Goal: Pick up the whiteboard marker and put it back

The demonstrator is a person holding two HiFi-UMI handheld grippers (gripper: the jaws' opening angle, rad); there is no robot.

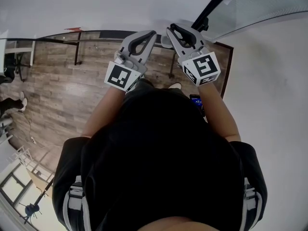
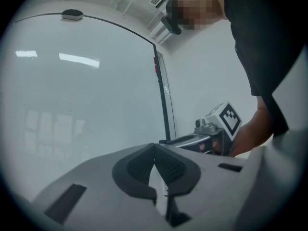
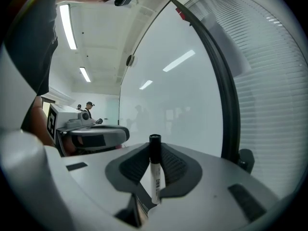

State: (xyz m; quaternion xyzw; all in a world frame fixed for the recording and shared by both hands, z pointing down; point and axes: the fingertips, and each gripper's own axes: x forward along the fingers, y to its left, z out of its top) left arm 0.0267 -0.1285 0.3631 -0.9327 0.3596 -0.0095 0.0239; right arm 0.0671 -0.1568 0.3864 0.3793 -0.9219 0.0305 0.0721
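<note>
The whiteboard marker (image 3: 155, 177), white with a black cap, stands upright between the pads of my right gripper (image 3: 154, 150), which is shut on it. My left gripper (image 2: 155, 148) has its jaw tips touching with nothing between them. In the head view both grippers are held out side by side, left gripper (image 1: 144, 37) and right gripper (image 1: 180, 32), and point level at the whiteboard (image 3: 178, 95). The board's black frame edge (image 2: 163, 100) runs just ahead of them. Each gripper view shows the other beside it: the right gripper (image 2: 202, 136) and the left gripper (image 3: 94, 136).
A wood floor (image 1: 62, 95) lies below, with table legs and a chair (image 1: 19, 57) at the far left. A small dark device with a blue screen (image 1: 196, 101) sits by my right forearm. Window blinds (image 3: 269, 81) stand right of the board. Two people (image 3: 89, 107) are far off.
</note>
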